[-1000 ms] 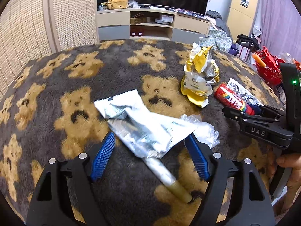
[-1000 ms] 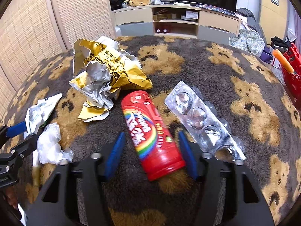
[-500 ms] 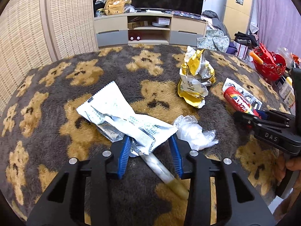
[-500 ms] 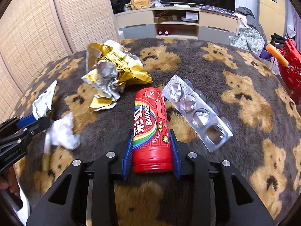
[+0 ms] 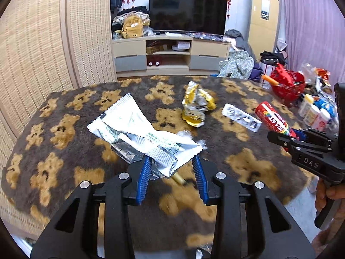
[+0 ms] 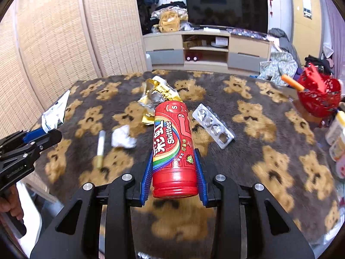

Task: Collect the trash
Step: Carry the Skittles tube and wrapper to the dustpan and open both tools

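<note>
My left gripper (image 5: 172, 168) pinches the white wrapper (image 5: 138, 133) and my right gripper (image 6: 175, 172) clamps the red tube (image 6: 172, 146), both lifted above the blanket (image 6: 269, 133).

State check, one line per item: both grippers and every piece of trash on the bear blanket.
Left gripper: shut on white foil wrapper, lifted.
Right gripper: shut on red Skittles tube, lifted.
Crumpled yellow foil wrapper: lying on blanket.
Silver blister pack: lying flat, pockets emptied.
Crumpled white tissue: on blanket, loose.
Cigarette-like white stick: lying on blanket.
</note>
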